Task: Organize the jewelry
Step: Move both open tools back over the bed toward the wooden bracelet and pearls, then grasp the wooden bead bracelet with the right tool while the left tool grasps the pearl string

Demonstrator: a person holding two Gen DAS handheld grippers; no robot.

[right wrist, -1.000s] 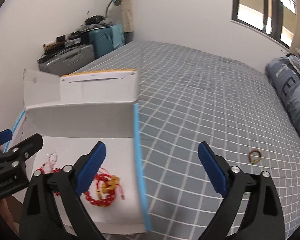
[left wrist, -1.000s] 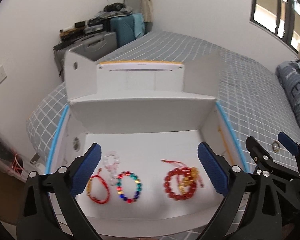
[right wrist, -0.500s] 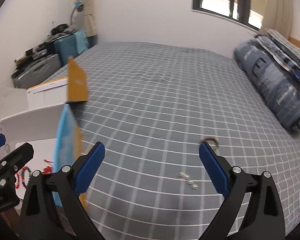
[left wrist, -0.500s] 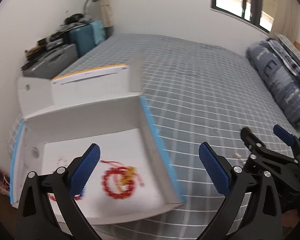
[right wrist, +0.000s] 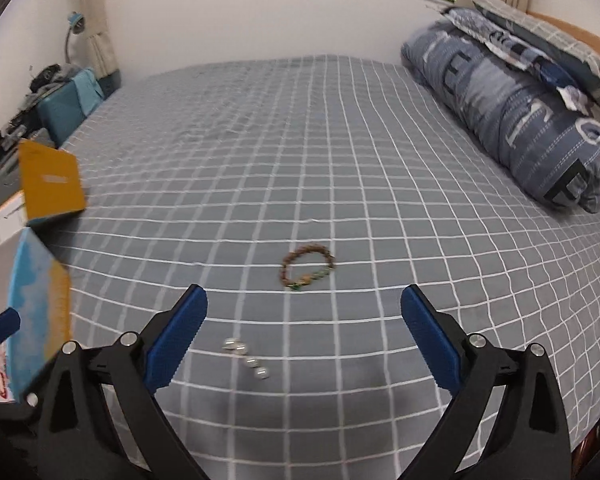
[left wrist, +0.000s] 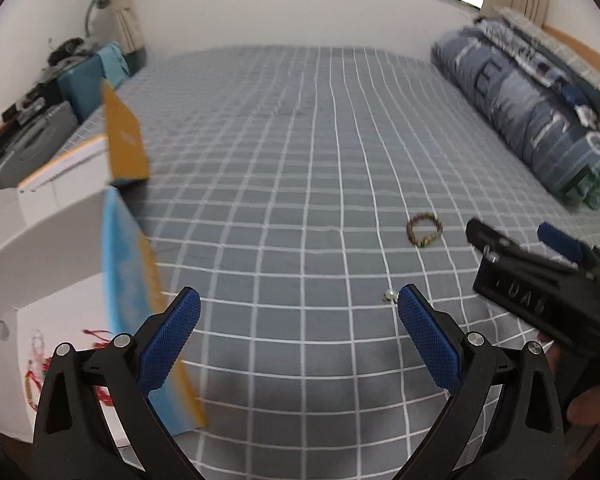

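At the far left I see the open white cardboard box with blue and yellow outer sides (left wrist: pixel 60 248) sitting on the grey bed cover with a white grid pattern (left wrist: pixel 300 160), and inside it the red beaded bracelets (left wrist: pixel 100 390) lie on the white floor, partly hidden behind my left tongs (left wrist: pixel 298 330). Those tongs hang wide apart above the cover, holding nothing. Just beside their right blue pad lies a small silvery bead piece (left wrist: pixel 389 295), and farther out on the cover lies the brown beaded bracelet with a few green beads (left wrist: pixel 424 232), well apart from the box. At the right edge of this view my right tongs (left wrist: pixel 520 240) reach in from the side. From the right wrist camera, the box (right wrist: pixel 40 312) is at the left edge, a short row of silvery beads (right wrist: pixel 246 358) lies near the left pad, and the brown bracelet (right wrist: pixel 308 266) rests flat ahead, between the pads of my right tongs (right wrist: pixel 302 334), which are spread wide and empty. A rolled blue patterned quilt (right wrist: pixel 512 120) lies along the right side of the bed.
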